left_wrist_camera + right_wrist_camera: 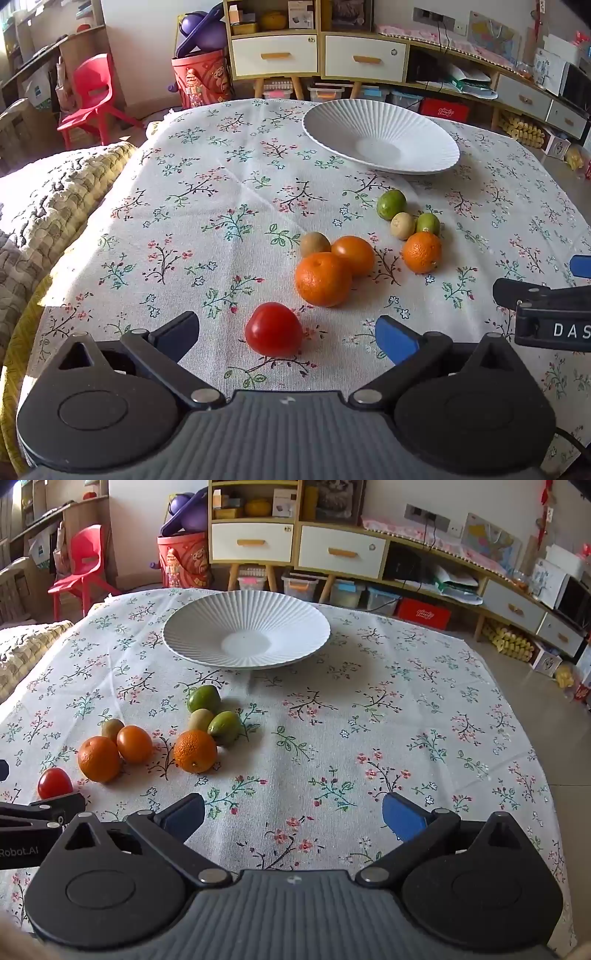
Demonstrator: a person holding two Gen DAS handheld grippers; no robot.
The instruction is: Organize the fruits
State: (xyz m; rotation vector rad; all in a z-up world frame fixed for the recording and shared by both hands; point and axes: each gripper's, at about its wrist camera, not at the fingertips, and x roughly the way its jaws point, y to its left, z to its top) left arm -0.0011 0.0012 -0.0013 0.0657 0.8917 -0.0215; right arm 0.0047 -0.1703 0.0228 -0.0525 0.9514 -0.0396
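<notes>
While your left gripper [286,334] hangs low over the flowered tablecloth [221,206], its fingers spread wide, this is how things lie:
Tomato: the red tomato [274,329] sits between your left fingers, touching neither; its narrower end points toward you.
Right gripper: your right gripper [295,812] is spread wide too, over bare cloth, gripping nothing.
Oranges: two oranges [322,278] touch just beyond the tomato, with a brown kiwi [314,244] behind them; a third orange [422,252] lies to their right.
Green fruits: three small ones [391,204] cluster beyond the third orange; in the right view their long axes tilt up to the right.
Plate: the white ribbed plate [207,620] stands beyond all the fruit, holding none.
</notes>
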